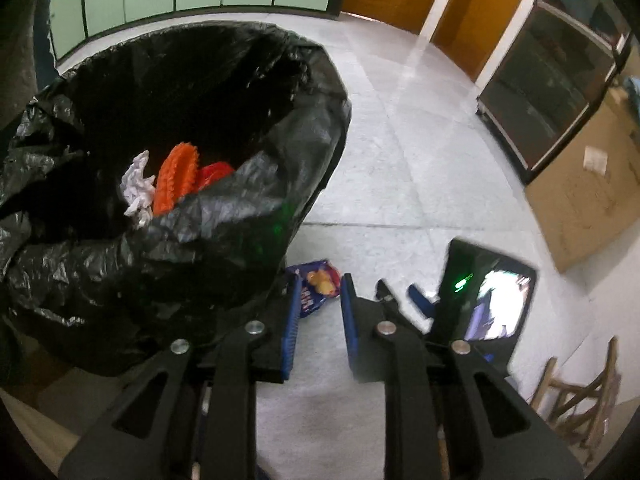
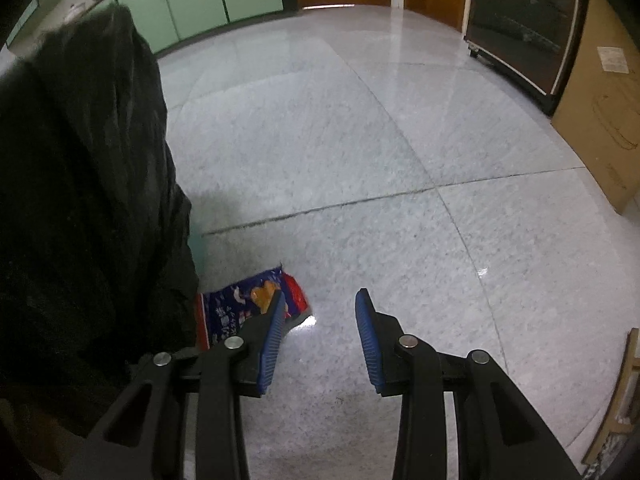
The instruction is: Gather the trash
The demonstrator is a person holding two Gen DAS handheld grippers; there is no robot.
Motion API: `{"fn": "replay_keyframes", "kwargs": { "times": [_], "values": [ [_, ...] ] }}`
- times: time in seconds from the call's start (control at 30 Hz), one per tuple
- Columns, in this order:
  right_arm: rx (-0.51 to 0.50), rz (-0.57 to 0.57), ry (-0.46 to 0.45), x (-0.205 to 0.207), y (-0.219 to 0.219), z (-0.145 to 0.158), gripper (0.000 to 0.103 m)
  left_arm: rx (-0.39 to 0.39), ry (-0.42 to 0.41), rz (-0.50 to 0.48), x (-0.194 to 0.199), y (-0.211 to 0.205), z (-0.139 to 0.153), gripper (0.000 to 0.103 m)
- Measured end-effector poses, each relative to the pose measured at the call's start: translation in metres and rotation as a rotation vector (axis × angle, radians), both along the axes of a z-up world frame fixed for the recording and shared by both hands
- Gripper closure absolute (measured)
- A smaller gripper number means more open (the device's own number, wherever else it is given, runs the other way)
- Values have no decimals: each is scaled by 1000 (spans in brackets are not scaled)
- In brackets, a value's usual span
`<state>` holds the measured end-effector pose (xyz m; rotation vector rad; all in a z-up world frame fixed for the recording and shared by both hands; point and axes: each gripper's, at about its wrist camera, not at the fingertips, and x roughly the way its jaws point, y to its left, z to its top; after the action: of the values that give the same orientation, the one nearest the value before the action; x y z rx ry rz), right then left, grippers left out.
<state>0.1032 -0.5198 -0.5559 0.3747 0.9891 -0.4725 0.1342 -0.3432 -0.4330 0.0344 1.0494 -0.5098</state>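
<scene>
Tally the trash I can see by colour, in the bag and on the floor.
White crumpled paper, in the black bag: 1
Orange ridged piece, in bag: 1
Red item, in bag: 1
Blue snack packet, on floor: 1
Total: 4

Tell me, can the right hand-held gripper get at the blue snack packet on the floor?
Probably yes: the right hand-held gripper is open, the snack packet lies just left of it on bare floor, beside the trash bag.
</scene>
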Motion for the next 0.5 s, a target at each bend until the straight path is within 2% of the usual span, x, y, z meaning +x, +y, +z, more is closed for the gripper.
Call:
{"fn": "replay_keyframes", "kwargs": {
  "times": [0.1,0.2,0.37,0.5],
  "values": [
    [-5,-21,-11,-3,-11,14,67,-51,-3,-28,-2,-10,16,83],
    [-31,-22,-53,-8,-26,49,67,-89,-67,-36,-1,-15,43,82],
    [-96,-3,-141,-16,-33,135,67,-91,-126,5,10,-9,87,82],
    [-124,38,-196,-20,-23,194,67,-87,-204,45,11,9,129,82]
  ]
}}
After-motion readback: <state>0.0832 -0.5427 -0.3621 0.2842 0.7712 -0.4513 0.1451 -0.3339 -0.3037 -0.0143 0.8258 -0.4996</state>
